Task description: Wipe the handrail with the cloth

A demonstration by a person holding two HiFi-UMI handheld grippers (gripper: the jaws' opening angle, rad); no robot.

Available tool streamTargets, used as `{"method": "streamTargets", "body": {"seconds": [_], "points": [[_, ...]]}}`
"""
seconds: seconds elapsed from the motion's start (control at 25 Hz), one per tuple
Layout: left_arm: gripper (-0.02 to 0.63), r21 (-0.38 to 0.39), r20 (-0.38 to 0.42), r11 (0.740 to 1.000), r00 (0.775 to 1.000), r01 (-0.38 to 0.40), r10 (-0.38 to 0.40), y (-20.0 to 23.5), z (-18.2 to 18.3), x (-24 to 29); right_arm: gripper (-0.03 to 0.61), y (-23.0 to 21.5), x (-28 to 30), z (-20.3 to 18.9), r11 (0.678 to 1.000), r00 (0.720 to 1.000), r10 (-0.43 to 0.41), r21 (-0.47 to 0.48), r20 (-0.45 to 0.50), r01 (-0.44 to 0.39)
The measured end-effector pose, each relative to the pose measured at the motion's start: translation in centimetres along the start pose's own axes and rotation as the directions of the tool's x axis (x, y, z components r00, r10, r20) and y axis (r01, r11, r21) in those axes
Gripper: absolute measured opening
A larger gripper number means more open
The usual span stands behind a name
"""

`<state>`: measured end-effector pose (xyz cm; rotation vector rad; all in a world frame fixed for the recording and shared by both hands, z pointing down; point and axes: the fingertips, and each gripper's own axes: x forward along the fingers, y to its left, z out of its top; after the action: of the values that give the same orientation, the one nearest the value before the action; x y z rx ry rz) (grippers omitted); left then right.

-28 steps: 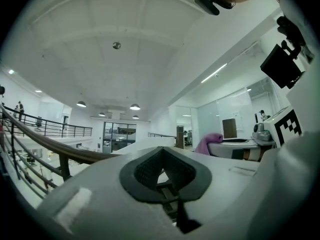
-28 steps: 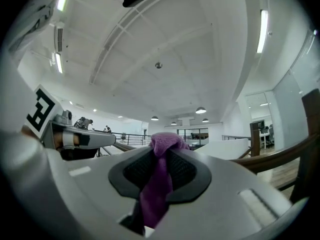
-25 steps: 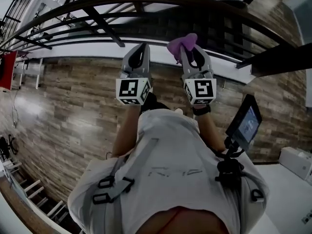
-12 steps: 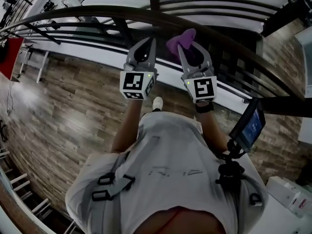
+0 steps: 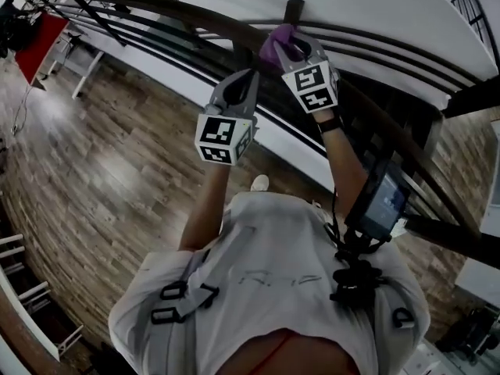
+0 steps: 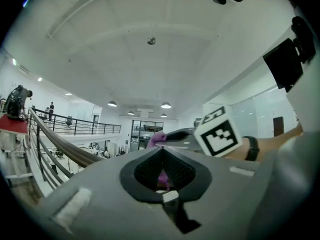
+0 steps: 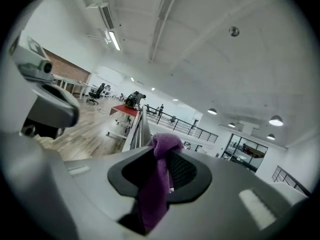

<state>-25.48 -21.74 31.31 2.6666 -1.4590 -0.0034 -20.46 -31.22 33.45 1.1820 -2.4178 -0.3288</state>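
Observation:
The dark handrail curves from the upper left down to the right in the head view. My right gripper is shut on a purple cloth and holds it against the rail beside a post. In the right gripper view the cloth hangs from between the closed jaws, with the rail running away beyond it. My left gripper is shut and holds nothing, just below and left of the right one. The left gripper view shows the handrail at the left and the cloth ahead.
Lower rails and balusters run under the handrail. A wooden floor lies far below, with a red table at the upper left. A screen is mounted on the person's chest harness at the right.
The right gripper has risen with the cloth up to the handrail near the post. The left gripper stays lower and has fallen behind it. The head view has swung.

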Motion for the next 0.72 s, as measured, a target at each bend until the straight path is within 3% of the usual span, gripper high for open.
{"method": "streamTargets", "body": {"seconds": [0.16, 0.36, 0.44, 0.72], "points": [[0.002, -0.025, -0.041, 0.999, 0.999, -0.028, 0.027, 1.4, -1.7, -0.2, 0.092, 1.3, 7.7, -0.5, 0.995, 0.994, 0.1, -0.02, -0.052, -0.101], [0.002, -0.074, -0.022, 0.996, 0.999, -0.05, 0.049, 2.3, -0.6, -1.0, 0.083, 3.4, 14.8, -3.4, 0.979, 0.957, 0.169, -0.073, -0.236, -0.19], [0.002, -0.086, -0.009, 0.995, 0.999, -0.049, 0.048, 2.3, -0.2, -1.6, 0.069, 4.2, 15.9, -4.9, 0.971, 0.939, 0.181, -0.096, -0.292, -0.217], [0.002, -0.053, 0.017, 0.996, 0.997, -0.072, 0.073, 2.4, 1.1, -1.7, 0.06, 4.1, 15.2, -5.9, 0.977, 0.94, 0.178, -0.063, -0.291, -0.204]]}}
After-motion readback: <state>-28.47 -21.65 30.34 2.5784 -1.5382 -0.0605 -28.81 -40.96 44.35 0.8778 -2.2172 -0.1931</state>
